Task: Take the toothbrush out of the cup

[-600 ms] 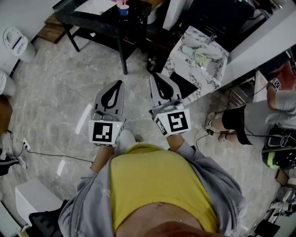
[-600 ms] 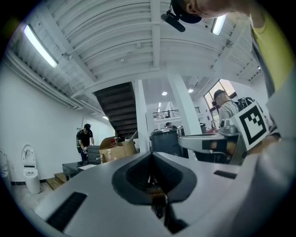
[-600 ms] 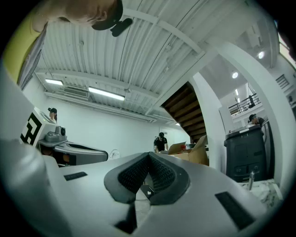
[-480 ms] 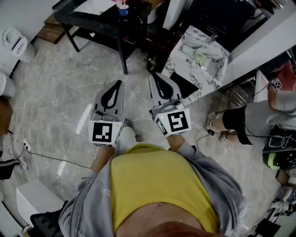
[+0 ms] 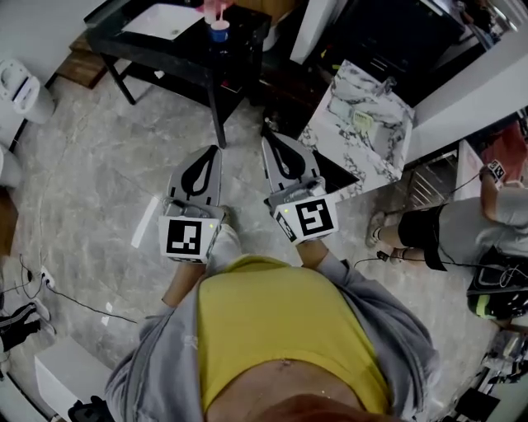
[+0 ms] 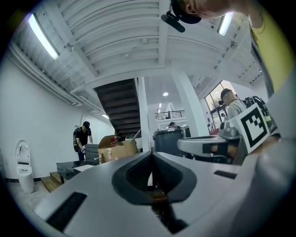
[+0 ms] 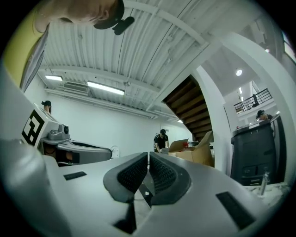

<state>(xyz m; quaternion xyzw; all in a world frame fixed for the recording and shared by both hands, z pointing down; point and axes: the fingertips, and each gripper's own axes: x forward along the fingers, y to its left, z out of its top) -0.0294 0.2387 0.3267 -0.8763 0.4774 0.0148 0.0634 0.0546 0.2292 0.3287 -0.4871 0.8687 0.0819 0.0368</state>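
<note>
A small blue cup [image 5: 219, 34] stands on the black table [image 5: 177, 45] at the top of the head view, with a pink toothbrush [image 5: 216, 10] sticking up out of it. Both grippers are held level in front of the person's body, well short of the table. My left gripper [image 5: 213, 151] has its jaws together with nothing between them, as the left gripper view [image 6: 151, 159] also shows. My right gripper [image 5: 268, 140] is beside it, jaws shut and empty [image 7: 148, 162]. Neither gripper view shows the cup.
A white sheet [image 5: 161, 18] lies on the table left of the cup. A marble-topped counter [image 5: 363, 124] stands right of the grippers. A seated person [image 5: 462, 222] is at the far right. A white bin [image 5: 21, 86] and a floor cable [image 5: 74, 301] are at the left.
The table and cup have slid lower in the head view and the counter has shifted right. Both grippers keep their place before the body, still shut.
</note>
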